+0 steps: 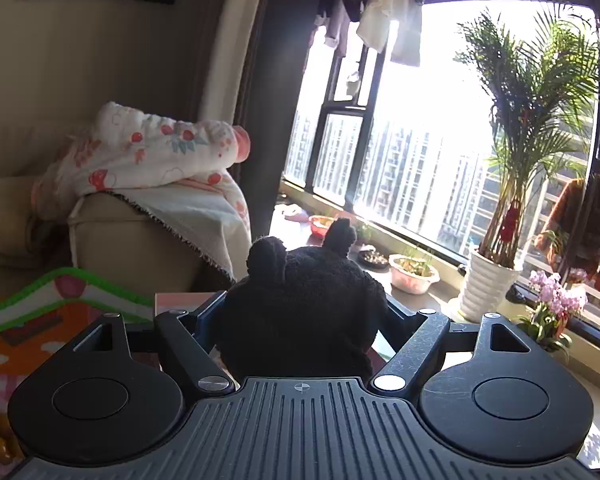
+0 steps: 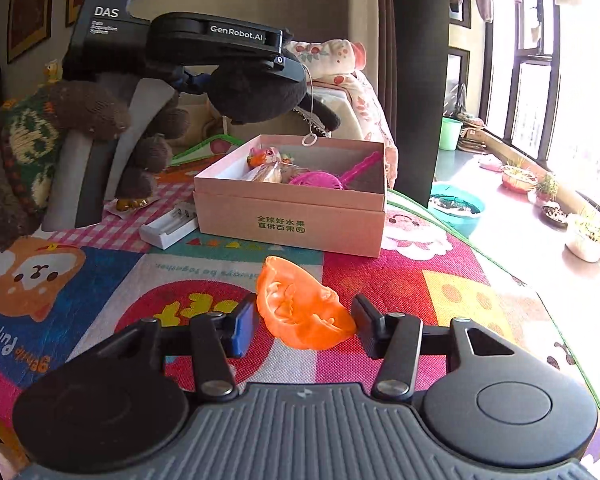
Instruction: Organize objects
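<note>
The left gripper (image 1: 300,320) has its jaws closed on a black plush toy (image 1: 300,304), which fills the whole gap between them and bulges out ahead of the tips, its two round ears pointing forward. From the right wrist view the same left gripper (image 2: 256,80) hangs above and behind the pink cardboard box (image 2: 292,204), with the black plush toy (image 2: 260,92) clamped under it; a thin cord with a small ring (image 2: 309,141) dangles from the toy to just over the box's far rim.

The right gripper (image 2: 304,322) has its jaws partway closed on an orange plastic mould (image 2: 300,304). The blue pad (image 2: 246,326) on the left jaw sits against one edge of the mould and the black right jaw meets its other end, so the mould spans the gap and tilts forward beyond the tips. It is held just above the colourful play mat (image 2: 100,280).

Straight ahead of the right jaws, a little beyond the mould, stands the pink box, open, with a pink plastic scoop (image 2: 328,178) and a small orange toy (image 2: 266,158) inside. To the left of the box, ahead and left of the jaws, a white battery charger (image 2: 168,224) lies on the mat.
</note>
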A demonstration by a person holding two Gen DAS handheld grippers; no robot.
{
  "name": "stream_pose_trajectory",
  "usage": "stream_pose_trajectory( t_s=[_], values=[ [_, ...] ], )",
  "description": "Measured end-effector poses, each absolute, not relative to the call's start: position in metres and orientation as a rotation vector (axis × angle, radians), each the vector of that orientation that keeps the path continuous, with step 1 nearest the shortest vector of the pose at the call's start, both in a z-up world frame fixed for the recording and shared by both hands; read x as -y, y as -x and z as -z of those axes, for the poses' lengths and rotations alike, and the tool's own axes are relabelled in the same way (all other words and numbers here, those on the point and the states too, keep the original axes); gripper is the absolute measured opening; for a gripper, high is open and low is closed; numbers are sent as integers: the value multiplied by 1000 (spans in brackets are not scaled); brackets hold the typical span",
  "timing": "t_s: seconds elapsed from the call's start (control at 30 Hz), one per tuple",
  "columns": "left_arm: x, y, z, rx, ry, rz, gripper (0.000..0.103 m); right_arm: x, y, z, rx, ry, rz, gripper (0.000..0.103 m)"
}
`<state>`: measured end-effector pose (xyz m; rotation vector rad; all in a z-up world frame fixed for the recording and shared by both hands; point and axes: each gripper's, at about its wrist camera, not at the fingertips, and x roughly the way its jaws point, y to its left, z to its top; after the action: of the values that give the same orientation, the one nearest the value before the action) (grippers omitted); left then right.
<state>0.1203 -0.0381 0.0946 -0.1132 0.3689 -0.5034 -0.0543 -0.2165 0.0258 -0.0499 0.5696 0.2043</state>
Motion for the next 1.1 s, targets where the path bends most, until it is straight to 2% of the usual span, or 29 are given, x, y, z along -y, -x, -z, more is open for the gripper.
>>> stream_pose_trajectory(
  t_s=[0.17, 0.3, 0.47, 0.6, 0.73, 0.93, 1.0, 1.03, 1.1],
  values=[
    [49, -147, -58, -470, 69, 439, 79, 227, 48, -14, -611, 18, -180, 50],
    [45, -146, -49, -565, 15, 441, 85, 228, 44, -7, -625, 7, -181, 50],
    [39, -125, -57, -557, -47, 475, 82, 223, 40, -6, -629, 7, -185, 48],
    [16, -102, -66, -517, 62, 487, 79, 219, 40, -5, -647, 48, -190, 48],
    [-7, -67, -75, -485, 153, 495, 79, 218, 46, 2, -644, 121, -142, 57],
    [-12, -21, -66, -501, 85, 554, 79, 223, 42, 4, -683, 93, -142, 58],
    [-15, -12, -59, -508, 71, 554, 79, 223, 41, 2, -694, 92, -144, 56],
    [-19, -10, -56, -514, 79, 553, 79, 221, 40, 1, -699, 95, -150, 46],
    [-27, -8, -48, -533, 118, 547, 79, 218, 40, -1, -709, 104, -161, 45]
  ],
)
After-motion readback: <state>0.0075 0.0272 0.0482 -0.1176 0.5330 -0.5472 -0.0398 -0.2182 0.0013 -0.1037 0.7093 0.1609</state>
